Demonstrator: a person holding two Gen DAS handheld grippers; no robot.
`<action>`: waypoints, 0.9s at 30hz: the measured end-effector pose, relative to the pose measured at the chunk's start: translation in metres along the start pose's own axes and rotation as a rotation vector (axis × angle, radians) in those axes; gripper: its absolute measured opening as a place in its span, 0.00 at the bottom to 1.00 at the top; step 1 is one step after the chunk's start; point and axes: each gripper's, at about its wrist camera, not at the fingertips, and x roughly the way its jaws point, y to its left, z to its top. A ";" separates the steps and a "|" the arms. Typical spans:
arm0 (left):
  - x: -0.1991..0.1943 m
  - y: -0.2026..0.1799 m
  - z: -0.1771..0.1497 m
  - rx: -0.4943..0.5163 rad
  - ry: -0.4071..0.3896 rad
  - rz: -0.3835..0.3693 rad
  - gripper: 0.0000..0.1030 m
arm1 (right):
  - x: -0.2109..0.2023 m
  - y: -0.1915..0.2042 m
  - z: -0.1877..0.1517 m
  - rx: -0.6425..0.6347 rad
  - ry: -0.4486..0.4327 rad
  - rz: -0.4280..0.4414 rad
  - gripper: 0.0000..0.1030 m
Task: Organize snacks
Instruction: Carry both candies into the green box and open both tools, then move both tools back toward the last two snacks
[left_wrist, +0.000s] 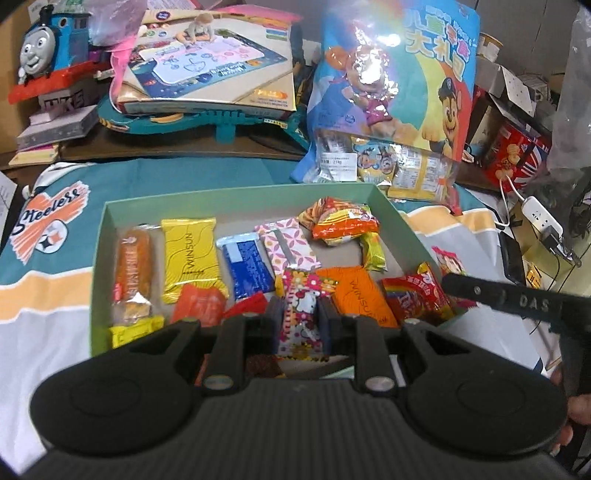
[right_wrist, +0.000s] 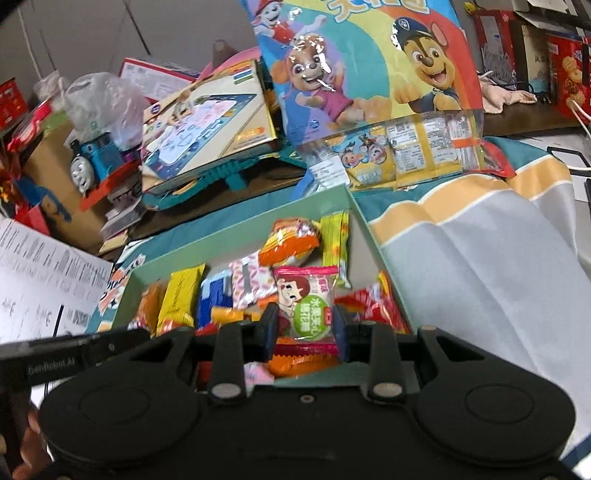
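Note:
A pale green box (left_wrist: 236, 192) (right_wrist: 325, 195) lies on a teal, orange and grey cloth and holds several wrapped snacks. My left gripper (left_wrist: 298, 317) is shut on a flowery Hello Kitty packet (left_wrist: 301, 314), held above the box's near side. My right gripper (right_wrist: 306, 326) is shut on a pink-edged packet with a cartoon girl and a green label (right_wrist: 308, 299), also above the box. In the box lie a yellow Winsun bar (left_wrist: 190, 258), an orange Winsun bar (left_wrist: 360, 295), a blue packet (left_wrist: 249, 267) and an orange cake roll (left_wrist: 133, 266). The right gripper's arm (left_wrist: 509, 297) shows in the left wrist view.
A big cartoon-dog snack bag (left_wrist: 399, 85) (right_wrist: 365, 62) leans behind the box. A drawing-mat box (left_wrist: 210, 70), a blue toy train (left_wrist: 51, 48), a red biscuit tin (left_wrist: 517, 158) and a white power strip (left_wrist: 543, 218) crowd the back and right. Printed paper (right_wrist: 40, 280) lies left.

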 end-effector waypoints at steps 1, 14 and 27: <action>0.004 0.000 0.001 0.000 0.007 -0.002 0.19 | 0.006 -0.001 0.003 0.000 0.004 -0.001 0.29; 0.031 0.003 -0.010 -0.008 0.038 0.080 0.98 | 0.022 -0.003 0.000 0.036 -0.040 -0.029 1.00; 0.008 0.003 -0.025 -0.021 0.039 0.085 1.00 | -0.001 0.018 -0.017 0.016 0.018 0.014 1.00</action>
